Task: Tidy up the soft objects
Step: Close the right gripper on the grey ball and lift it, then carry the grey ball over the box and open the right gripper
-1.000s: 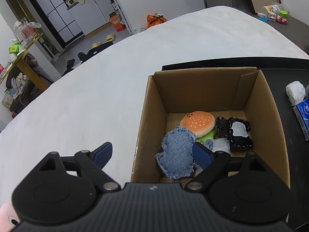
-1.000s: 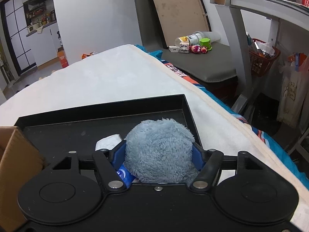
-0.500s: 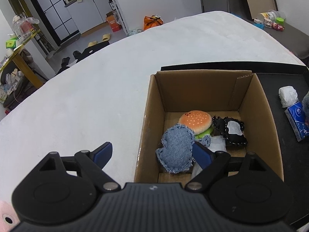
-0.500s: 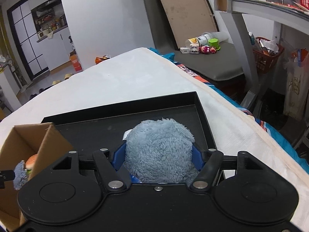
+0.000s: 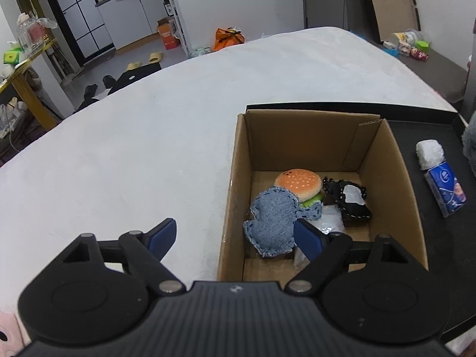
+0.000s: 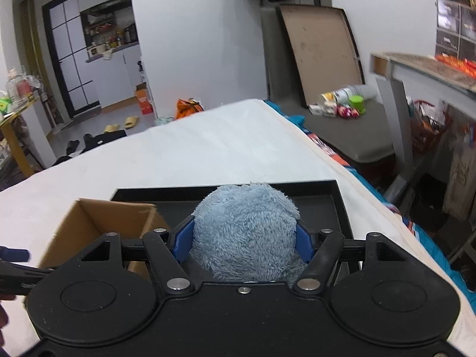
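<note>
My right gripper is shut on a fluffy light-blue plush ball and holds it above the black tray, right of the cardboard box. The ball's edge shows at the far right of the left wrist view. My left gripper is open and empty over the near left wall of the box. Inside the box lie a denim plush, a burger plush and a black-and-white soft piece.
On the black tray right of the box lie a white wad and a blue tissue pack. All sit on a white bed cover. The bed's right edge drops to a bench and table legs.
My right gripper has lifted the blue plush ball up off the tray and moved left toward the box. My left gripper has drawn back slightly and stays open.
</note>
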`<act>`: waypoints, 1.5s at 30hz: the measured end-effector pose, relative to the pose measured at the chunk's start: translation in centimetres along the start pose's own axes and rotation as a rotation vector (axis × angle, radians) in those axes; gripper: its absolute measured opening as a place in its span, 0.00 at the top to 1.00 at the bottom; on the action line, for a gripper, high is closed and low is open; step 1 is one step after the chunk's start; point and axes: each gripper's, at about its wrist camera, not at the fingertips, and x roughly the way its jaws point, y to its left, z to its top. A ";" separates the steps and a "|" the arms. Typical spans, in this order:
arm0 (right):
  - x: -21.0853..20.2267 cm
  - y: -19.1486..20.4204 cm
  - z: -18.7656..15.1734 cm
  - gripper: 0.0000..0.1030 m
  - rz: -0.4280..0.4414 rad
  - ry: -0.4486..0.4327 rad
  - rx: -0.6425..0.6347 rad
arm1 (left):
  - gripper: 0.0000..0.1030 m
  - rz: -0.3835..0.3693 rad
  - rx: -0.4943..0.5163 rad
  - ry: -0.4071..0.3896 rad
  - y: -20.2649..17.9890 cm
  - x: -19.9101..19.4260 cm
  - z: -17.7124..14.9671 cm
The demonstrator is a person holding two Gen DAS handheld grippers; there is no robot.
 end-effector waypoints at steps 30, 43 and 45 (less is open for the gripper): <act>-3.0 10.8 0.1 0.35 0.116 0.057 -0.154 | 0.74 -0.193 -0.063 0.054 2.8 1.2 -1.6; -2.3 13.3 -0.3 0.28 0.209 0.196 -0.052 | 0.89 -0.235 -0.126 0.073 4.9 2.0 -2.0; -2.0 13.2 -0.3 0.21 0.254 0.225 0.002 | 0.89 -0.242 -0.133 0.077 5.0 2.0 -1.9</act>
